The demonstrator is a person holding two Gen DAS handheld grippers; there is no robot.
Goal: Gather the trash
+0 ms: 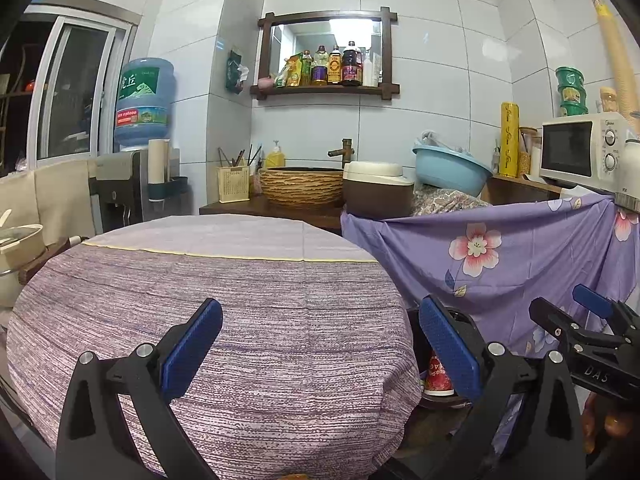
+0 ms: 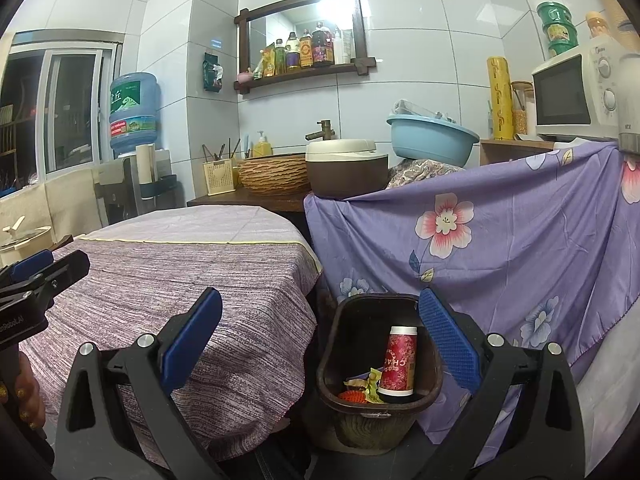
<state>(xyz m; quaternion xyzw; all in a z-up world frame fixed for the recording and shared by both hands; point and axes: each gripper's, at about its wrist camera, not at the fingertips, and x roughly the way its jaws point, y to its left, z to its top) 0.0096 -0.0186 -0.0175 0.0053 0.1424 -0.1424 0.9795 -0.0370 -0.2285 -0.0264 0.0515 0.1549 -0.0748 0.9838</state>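
Purple-striped cloth covers the round surface (image 2: 192, 280), bare of trash. Left gripper (image 1: 320, 344) and right gripper (image 2: 320, 340) both gape wide, empty. Dark plastic bin (image 2: 332, 360) holds a red paper cup (image 2: 398, 360) and wrappers; a careless bump could tip it.

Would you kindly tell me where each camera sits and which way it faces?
Left wrist: behind the open left claw, facing the round table and sink wall; the right claw shows at right.
Right wrist: behind the open right claw, above the bin holding a red cup; the left claw shows at left.
Shared: table, bin, cup, floral cloth.
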